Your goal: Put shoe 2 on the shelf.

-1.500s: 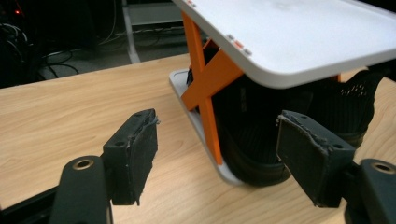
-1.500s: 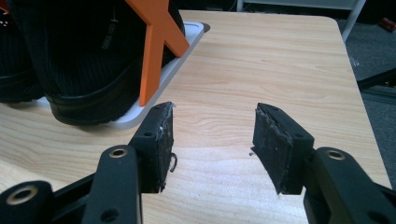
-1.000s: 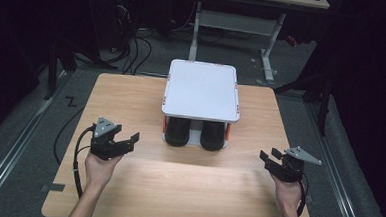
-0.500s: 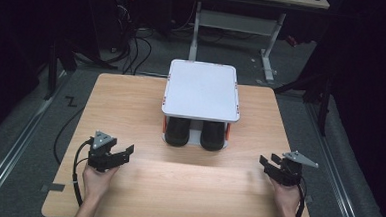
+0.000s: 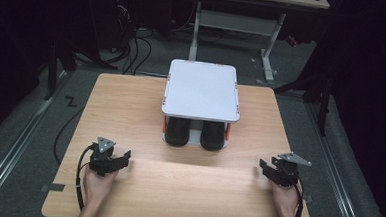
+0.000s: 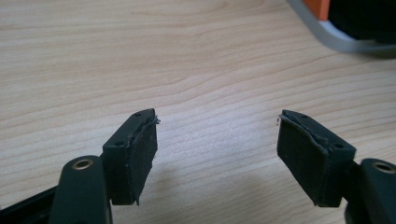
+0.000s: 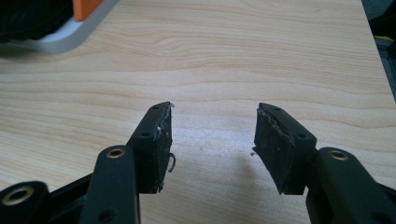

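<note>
Both the left gripper and the right gripper gape wide over the bare wooden table, holding nothing, having drawn back toward the near edge, well apart from the white-topped stand at centre.

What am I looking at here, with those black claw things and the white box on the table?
A person sits at a wooden table holding a hand-operated gripper in each hand. The high view looks down from above: the left gripper and the right gripper rest near the table's front edge. The two close-up pictures come from small cameras riding on each gripper, looking along its black jaws; both pairs stand open, holding nothing. In the middle of the table is a white flat-topped device with orange trim, with two black cylinders under its front edge. The grippers are apart from it.
</note>
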A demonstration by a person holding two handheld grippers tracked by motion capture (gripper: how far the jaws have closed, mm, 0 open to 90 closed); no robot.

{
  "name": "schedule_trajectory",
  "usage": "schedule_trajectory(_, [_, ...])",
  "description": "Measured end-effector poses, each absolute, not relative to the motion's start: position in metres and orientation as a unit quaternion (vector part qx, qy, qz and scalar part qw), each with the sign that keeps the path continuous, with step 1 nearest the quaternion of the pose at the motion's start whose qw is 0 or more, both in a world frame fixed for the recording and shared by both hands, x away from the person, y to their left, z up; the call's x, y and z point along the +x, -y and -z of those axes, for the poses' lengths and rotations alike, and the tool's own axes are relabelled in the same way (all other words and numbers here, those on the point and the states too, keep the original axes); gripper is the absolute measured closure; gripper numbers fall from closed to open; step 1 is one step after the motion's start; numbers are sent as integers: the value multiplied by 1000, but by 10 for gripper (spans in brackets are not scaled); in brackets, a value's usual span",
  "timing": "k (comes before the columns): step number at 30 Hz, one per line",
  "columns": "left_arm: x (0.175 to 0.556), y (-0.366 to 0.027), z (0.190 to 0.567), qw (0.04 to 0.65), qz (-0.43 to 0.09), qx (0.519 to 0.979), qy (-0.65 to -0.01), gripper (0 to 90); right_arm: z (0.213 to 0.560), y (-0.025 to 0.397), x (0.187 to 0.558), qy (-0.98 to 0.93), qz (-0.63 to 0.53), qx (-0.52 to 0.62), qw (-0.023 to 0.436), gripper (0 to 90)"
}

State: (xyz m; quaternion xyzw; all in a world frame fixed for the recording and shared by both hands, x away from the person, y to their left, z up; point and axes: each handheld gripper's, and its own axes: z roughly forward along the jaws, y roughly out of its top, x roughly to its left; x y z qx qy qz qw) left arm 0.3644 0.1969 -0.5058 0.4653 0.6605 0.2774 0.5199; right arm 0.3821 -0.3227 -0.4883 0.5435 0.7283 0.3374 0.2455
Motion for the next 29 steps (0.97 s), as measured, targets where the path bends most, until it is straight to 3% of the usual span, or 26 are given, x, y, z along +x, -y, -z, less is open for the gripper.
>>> schedule_trajectory(29, [363,-194,518,498,-285,481,-663,257,501,320,384,-739,-318,541,245,375])
